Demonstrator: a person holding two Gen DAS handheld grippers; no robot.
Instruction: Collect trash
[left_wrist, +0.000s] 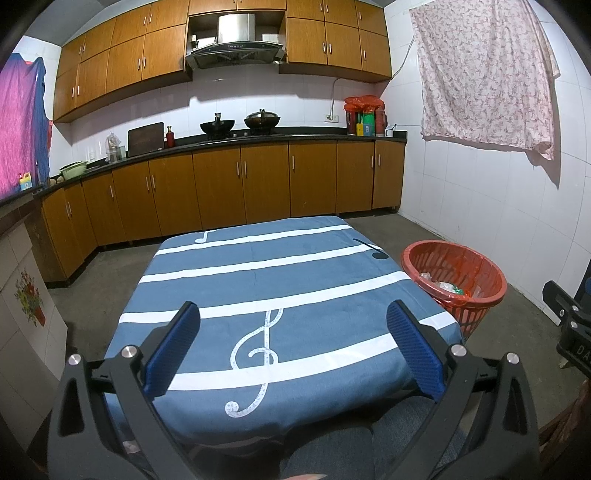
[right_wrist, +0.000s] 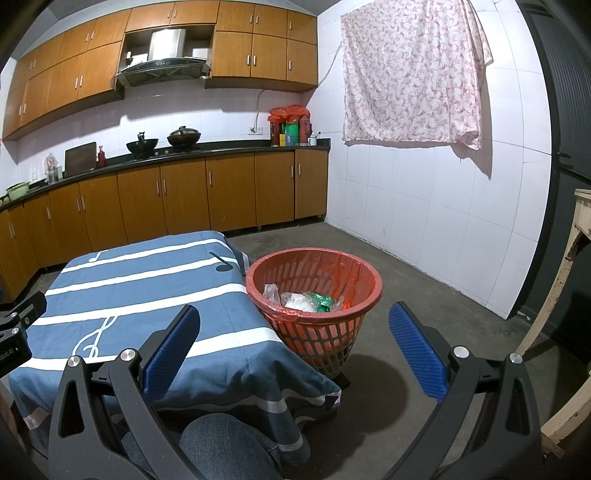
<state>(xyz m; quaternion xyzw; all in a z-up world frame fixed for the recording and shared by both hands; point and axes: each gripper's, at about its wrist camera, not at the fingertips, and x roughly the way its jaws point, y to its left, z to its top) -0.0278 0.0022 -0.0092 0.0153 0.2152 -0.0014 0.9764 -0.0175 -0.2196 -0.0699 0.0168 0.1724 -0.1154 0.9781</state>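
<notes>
A red plastic basket (right_wrist: 354, 269) with a red liner stands on the floor at the table's right side; it also shows in the left wrist view (left_wrist: 480, 266). Crumpled clear and green wrappers (right_wrist: 306, 301) lie inside it. A low table (left_wrist: 280, 280) with a blue cloth with white stripes and music notes fills the left wrist view and shows in the right wrist view (right_wrist: 147, 288). No trash shows on the cloth. My left gripper (left_wrist: 293, 314) is open and empty over the table's near part. My right gripper (right_wrist: 293, 314) is open and empty, near the basket's front.
Wooden kitchen cabinets (left_wrist: 240, 184) and a dark counter with woks (left_wrist: 238, 123) line the far wall. A floral cloth (right_wrist: 410, 70) hangs on the white tiled wall at right. A pale wooden frame (right_wrist: 569, 295) stands at far right. The floor is bare concrete (right_wrist: 424, 295).
</notes>
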